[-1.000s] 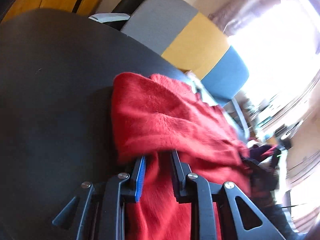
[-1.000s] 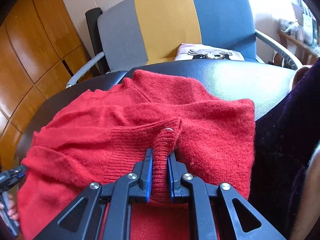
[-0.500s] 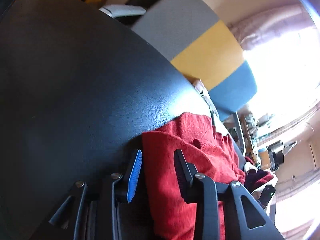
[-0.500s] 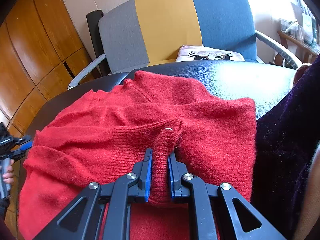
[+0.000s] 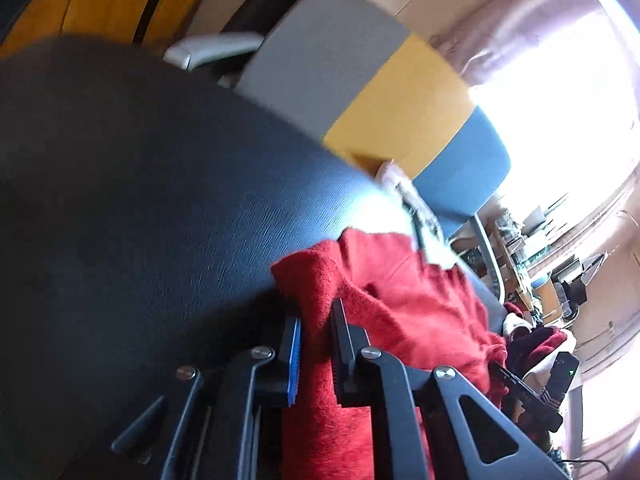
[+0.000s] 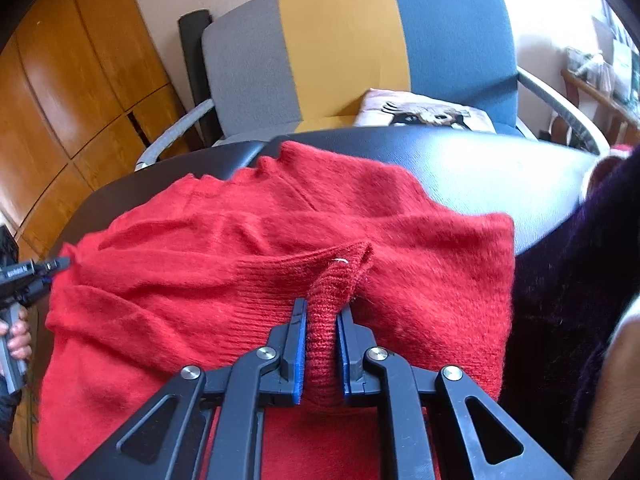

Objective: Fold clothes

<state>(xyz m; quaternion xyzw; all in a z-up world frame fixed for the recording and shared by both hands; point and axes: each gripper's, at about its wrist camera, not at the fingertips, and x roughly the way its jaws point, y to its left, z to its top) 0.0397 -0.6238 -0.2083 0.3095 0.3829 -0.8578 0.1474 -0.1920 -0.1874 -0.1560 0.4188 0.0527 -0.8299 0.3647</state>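
Note:
A red fuzzy sweater [image 6: 280, 232] lies spread on the black table [image 6: 480, 160]. My right gripper [image 6: 322, 316] is shut on a bunched bit of its ribbed hem near the front edge. In the left wrist view the sweater [image 5: 400, 300] runs off to the right, and my left gripper [image 5: 316, 316] is shut on a raised fold at its left edge. The right wrist view also shows the left gripper [image 6: 56, 264] at the far left, its tip on the sweater's edge, with a hand [image 6: 18, 340] holding it.
A grey, yellow and blue armchair [image 6: 344, 40] with a printed cushion [image 6: 420, 110] stands behind the table. Wooden cabinets [image 6: 60, 100] fill the left. A person's dark purple sleeve [image 6: 580, 280] is close on the right. Bare black tabletop [image 5: 160, 200] stretches left of the sweater.
The left gripper pulled back to the sweater's left edge with its fingers apart, then closed on a fold there. The right gripper has kept its hold on the hem and barely moved.

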